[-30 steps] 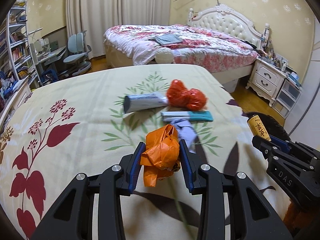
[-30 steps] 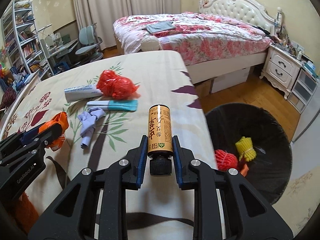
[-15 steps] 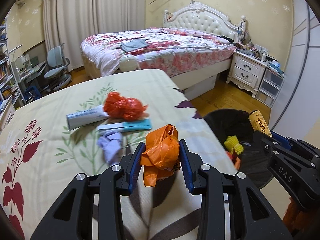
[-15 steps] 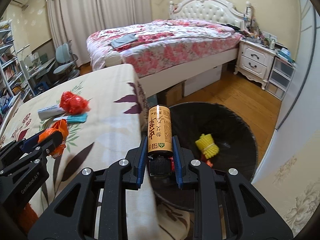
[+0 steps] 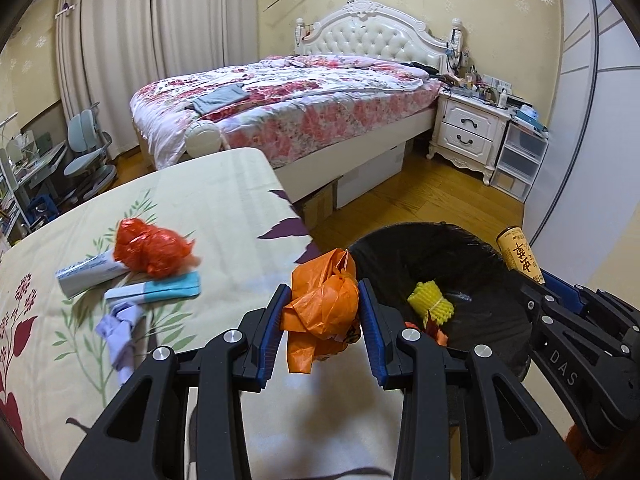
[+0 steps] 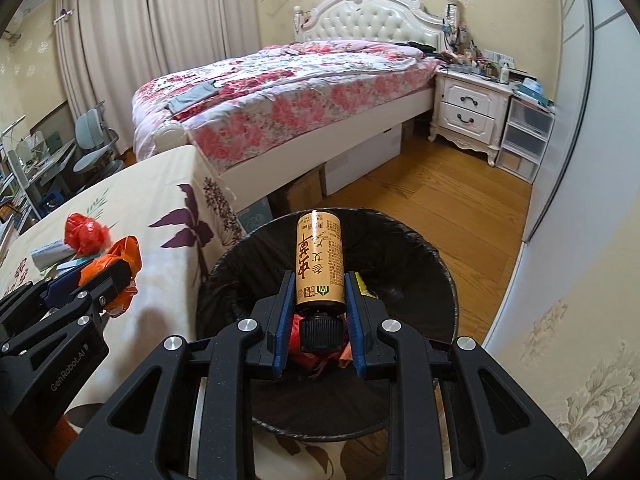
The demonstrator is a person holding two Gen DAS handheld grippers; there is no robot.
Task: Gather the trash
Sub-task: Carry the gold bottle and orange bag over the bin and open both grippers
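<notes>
My left gripper [image 5: 322, 304] is shut on a crumpled orange plastic bag [image 5: 320, 300], held over the cloth-covered table's right edge beside the black-lined trash bin [image 5: 472, 248]. My right gripper [image 6: 318, 296] is shut on a tan bottle [image 6: 319, 260] with a black cap, held right above the bin [image 6: 416, 248]. The bin holds a yellow foam net [image 5: 431, 303] and red scraps. On the table lie a red plastic bag [image 5: 150, 246], a grey tube [image 5: 86, 272], a teal-and-white packet [image 5: 156, 290] and a lilac wad [image 5: 120, 328].
The floral tablecloth [image 5: 224, 200] ends at the bin. A bed with a pink floral cover [image 5: 288, 96] stands behind, a white nightstand [image 5: 468, 132] and clear drawers [image 5: 518, 162] at the right, chairs and a desk [image 5: 84, 152] at the left. Wooden floor [image 6: 440, 196] lies beyond the bin.
Both grippers have swung right, from over the table to the bin. The bottle now hangs above the bin opening and the orange bag is at the table's edge. Both grips are unchanged.
</notes>
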